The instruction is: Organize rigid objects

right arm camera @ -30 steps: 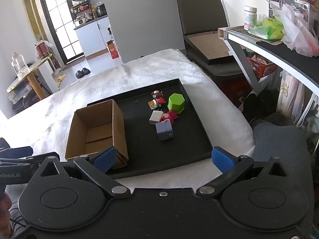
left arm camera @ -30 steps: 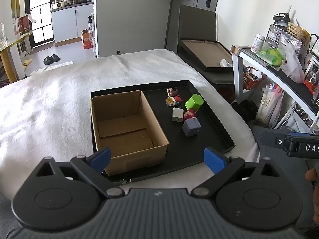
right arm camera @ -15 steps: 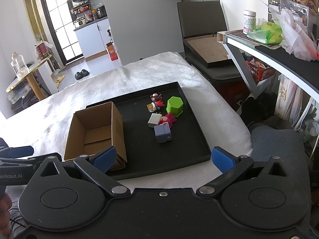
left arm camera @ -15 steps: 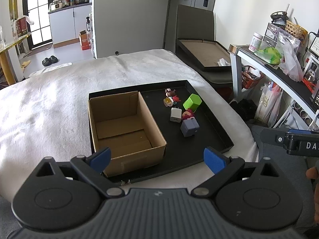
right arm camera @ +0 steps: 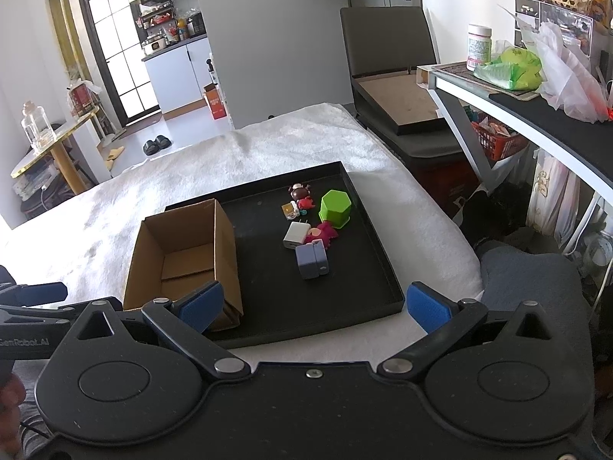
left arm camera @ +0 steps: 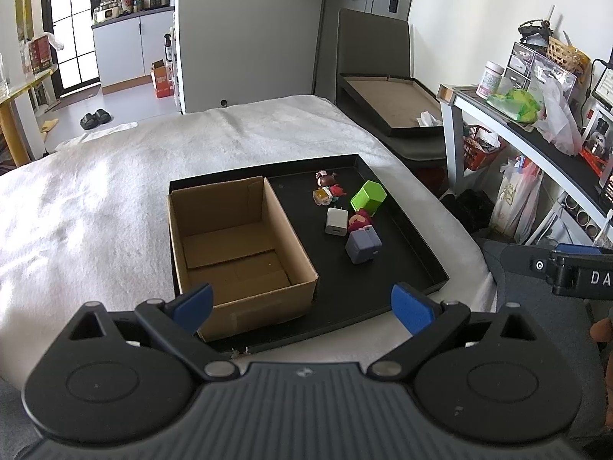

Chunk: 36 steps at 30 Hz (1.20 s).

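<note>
Left gripper (left arm camera: 302, 303) and right gripper (right arm camera: 312, 304), both spread and holding nothing, hover level; ahead, the open brown cardboard box (left arm camera: 237, 245) runs lengthwise away inside the shallow black tray (left arm camera: 417, 268).

Left gripper (left arm camera: 302, 303): black linkage arms, blue fingertip pads (left arm camera: 192, 304), silver pivot screws, ribbed grey body behind them; right gripper (right arm camera: 312, 304) alike, smooth black.

White fuzzy-covered bed (left arm camera: 115, 199) carries a black tray (left arm camera: 406, 245); the tray sits directly on it, near the right edge.
</note>
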### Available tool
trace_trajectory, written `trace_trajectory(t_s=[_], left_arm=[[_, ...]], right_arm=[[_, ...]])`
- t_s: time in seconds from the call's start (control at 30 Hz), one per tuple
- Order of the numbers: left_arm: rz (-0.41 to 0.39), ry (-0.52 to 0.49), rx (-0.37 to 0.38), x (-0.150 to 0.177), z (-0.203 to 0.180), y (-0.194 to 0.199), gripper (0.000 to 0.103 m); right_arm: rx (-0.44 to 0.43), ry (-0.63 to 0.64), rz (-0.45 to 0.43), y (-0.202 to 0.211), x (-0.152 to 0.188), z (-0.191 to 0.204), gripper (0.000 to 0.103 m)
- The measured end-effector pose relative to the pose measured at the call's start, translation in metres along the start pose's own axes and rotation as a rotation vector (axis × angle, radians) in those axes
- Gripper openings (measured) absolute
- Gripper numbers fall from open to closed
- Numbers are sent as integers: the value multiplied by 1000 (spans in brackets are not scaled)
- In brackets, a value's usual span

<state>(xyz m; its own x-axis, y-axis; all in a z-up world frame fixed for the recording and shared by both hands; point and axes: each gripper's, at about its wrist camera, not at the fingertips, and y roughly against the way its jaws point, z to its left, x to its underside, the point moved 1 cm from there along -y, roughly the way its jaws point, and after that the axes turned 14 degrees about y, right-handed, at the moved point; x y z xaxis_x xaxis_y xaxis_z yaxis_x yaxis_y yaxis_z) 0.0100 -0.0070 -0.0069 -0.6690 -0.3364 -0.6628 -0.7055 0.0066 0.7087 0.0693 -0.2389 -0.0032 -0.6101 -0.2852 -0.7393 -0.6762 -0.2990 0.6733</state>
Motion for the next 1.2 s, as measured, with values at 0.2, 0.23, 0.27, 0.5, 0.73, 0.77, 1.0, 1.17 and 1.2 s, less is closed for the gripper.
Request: trace_trajectory(t_s=[0.2, 0.23, 0.27, 0.5, 0.73, 0.77, 1.0, 1.17, 1.2], left_arm=[[0, -2, 1, 1, -1, -1, 99], [2, -2, 0, 1, -1, -1, 99], [2, 0, -1, 1, -1, -1, 99], [-6, 4, 2, 0, -2, 3, 99], [-6, 8, 3, 1, 1, 4, 99], [-7, 8, 5, 1, 1, 4, 99], [-9, 10, 6, 0, 2, 4, 99], [-11, 8, 6, -1, 1, 6, 99], [-11, 10, 5, -1, 2, 6, 99]], right_arm=[[1, 2, -4, 1, 0, -1, 103], [1, 3, -3, 0, -1, -1, 103], [2, 4, -2, 0, -1, -1, 103], [5, 5, -5, 0, 0, 0, 103], [4, 17, -13, 3, 1, 3, 103], [5, 18, -14, 3, 1, 3, 103], [4, 20, -15, 4, 2, 5, 103], [5, 18, -13, 3, 2, 5, 103], [5, 18, -13, 4, 3, 5, 103]])
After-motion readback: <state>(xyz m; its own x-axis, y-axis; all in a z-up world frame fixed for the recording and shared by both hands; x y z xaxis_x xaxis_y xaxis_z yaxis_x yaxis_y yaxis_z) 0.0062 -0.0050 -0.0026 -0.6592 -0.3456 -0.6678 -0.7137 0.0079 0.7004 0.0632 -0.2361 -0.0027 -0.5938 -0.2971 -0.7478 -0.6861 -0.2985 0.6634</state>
